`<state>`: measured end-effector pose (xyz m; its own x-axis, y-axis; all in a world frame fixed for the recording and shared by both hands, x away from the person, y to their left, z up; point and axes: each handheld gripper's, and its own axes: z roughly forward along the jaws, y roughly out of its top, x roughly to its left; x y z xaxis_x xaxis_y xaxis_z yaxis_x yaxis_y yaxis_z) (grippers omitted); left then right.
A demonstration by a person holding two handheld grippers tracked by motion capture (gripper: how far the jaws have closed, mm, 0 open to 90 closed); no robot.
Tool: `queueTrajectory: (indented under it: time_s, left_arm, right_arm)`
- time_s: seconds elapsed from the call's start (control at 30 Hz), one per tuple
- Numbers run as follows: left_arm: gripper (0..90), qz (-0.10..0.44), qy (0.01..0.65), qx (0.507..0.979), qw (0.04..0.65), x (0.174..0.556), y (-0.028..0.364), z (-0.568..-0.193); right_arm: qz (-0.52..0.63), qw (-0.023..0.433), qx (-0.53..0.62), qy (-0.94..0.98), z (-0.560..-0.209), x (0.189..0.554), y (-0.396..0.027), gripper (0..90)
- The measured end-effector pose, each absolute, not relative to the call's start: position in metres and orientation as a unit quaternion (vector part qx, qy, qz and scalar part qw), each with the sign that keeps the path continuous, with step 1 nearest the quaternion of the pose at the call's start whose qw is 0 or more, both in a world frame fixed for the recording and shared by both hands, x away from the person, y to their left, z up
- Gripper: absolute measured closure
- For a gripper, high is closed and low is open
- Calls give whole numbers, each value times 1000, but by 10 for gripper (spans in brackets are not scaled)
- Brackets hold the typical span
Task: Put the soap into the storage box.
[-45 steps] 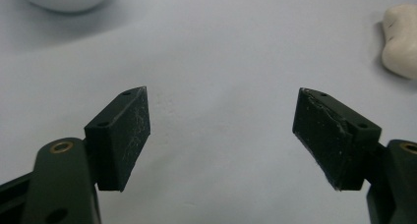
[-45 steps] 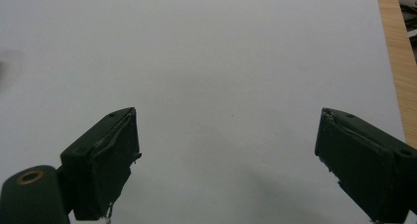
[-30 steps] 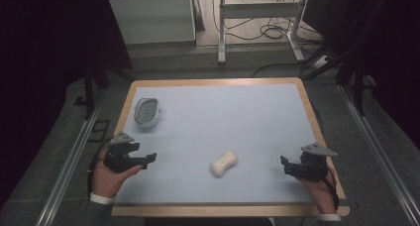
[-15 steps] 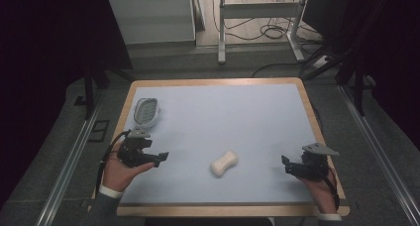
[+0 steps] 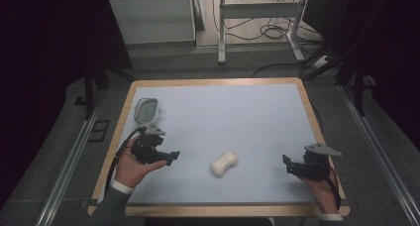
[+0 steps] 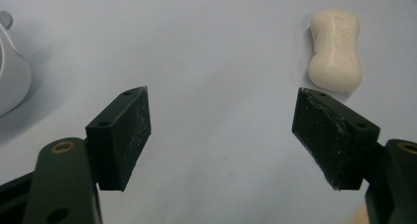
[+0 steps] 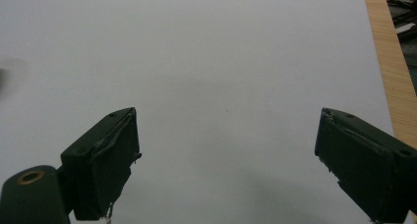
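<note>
A cream bar of soap (image 5: 224,162), waisted at its middle with rounded ends and faint embossing, lies flat on the pale blue table (image 5: 237,117), its long axis running diagonally from near-left to far-right. The left gripper (image 5: 171,155) sits near the soap's left, jaws wide and empty; the right gripper (image 5: 287,162), farther off on the opposite side, likewise gapes on nothing.

Left tool (image 5: 171,156) and right tool (image 5: 288,165) in hand, low and level, jaws wide apart, nothing between.

Bare table (image 5: 237,122) between left gripper (image 5: 168,156) and soap (image 5: 224,162) (dish (image 5: 146,110) stands well aside).
</note>
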<state>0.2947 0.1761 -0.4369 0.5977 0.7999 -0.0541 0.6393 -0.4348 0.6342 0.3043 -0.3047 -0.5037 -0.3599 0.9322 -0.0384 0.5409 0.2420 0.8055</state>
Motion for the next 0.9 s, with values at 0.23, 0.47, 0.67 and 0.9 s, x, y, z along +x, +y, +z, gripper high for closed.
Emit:
queueTrajectory:
  time_s: [0.23, 0.47, 0.67, 0.9]
  left_arm:
    - [228, 120, 416, 846, 310, 299, 161, -436]
    - [228, 121, 410, 852, 302, 303, 148, -437]
    - [226, 114, 398, 860, 298, 308, 132, -438]
    - [227, 106, 390, 868, 289, 314, 115, -440]
  right_arm:
    - [360, 272, 497, 741, -504, 304, -304, 96]
    - [358, 271, 499, 741, -504, 304, -304, 96]
    - [357, 271, 497, 743, -504, 304, -304, 96]
    - [360, 271, 497, 742, -504, 304, -305, 96]
